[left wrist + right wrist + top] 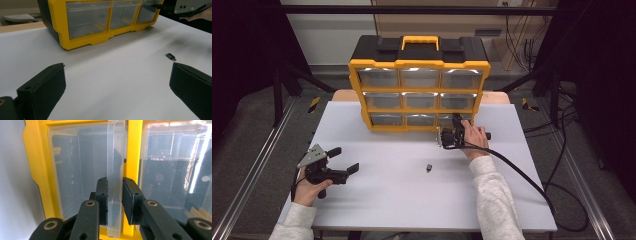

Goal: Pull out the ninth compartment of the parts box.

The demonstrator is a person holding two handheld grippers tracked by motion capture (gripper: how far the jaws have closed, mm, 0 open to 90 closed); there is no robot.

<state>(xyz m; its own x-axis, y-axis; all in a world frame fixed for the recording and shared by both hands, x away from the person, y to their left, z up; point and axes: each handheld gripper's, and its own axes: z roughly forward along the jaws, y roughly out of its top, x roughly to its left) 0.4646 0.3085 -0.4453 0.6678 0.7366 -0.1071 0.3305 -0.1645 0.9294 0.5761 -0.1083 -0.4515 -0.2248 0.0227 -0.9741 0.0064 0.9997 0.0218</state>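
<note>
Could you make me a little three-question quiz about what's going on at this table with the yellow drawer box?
1. True or false: the left gripper is clamped on the small black part.
2. Which drawer of the yellow drawer box does the right gripper reach: A bottom left, B top middle, C bottom right?
3. What sits between the right gripper's pads?

Key:
1. False: its jaws stand wide open, and the part lies apart from it on the white table.
2. C.
3. The clear drawer handle; whether the pads already press on it is hard to tell.
</note>
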